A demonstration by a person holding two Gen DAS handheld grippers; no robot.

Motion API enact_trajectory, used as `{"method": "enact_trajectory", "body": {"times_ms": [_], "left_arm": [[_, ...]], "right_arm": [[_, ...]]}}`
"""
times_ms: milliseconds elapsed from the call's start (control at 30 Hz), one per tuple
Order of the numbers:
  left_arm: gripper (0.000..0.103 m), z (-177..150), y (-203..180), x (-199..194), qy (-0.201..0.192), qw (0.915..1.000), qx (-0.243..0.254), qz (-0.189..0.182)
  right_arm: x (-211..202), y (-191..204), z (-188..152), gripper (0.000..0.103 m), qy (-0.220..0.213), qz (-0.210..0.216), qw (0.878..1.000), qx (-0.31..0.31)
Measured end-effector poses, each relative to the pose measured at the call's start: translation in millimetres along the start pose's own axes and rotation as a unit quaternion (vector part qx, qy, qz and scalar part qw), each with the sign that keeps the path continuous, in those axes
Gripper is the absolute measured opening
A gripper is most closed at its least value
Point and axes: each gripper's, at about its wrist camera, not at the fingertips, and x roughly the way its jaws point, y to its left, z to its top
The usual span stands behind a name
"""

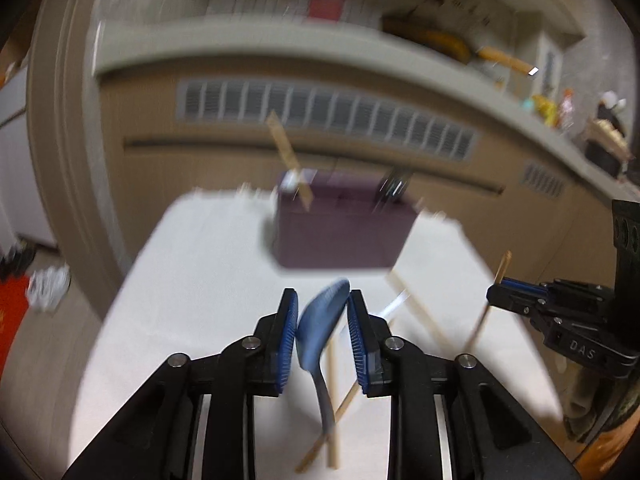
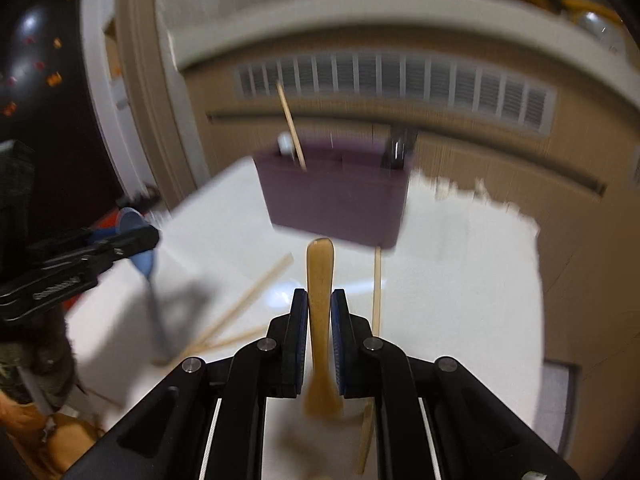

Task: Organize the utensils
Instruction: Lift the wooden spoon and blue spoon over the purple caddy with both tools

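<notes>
The white table [image 1: 224, 264] fills the view under my two tools. At 12 o'clock on it stands the purple organizer [image 1: 340, 228], with a chopstick [image 2: 291, 126] leaning in its left compartment. My left gripper [image 1: 322, 312] grasps the blue spoon [image 1: 320, 328] by its bowl. My right gripper [image 2: 320, 312] is clenched on the wooden utensil [image 2: 320, 304]. Loose chopsticks [image 2: 248, 300] lie at 6 o'clock of the organizer.
</notes>
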Motion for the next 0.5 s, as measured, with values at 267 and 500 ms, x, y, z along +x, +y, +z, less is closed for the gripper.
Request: {"method": "enact_trajectory", "body": {"times_ms": [267,500], "left_arm": [[0.012,117,-35,-43,-0.135,0.9887,0.063,0.009],[0.014,121,-23,-1,-0.059,0.9951,0.079,-0.014]], "right_arm": [[-71,18,111,0.011,-0.142,-0.028,0.988,-0.045],[-70,6,131,0.011,-0.149,-0.057,0.986,-0.038]]}}
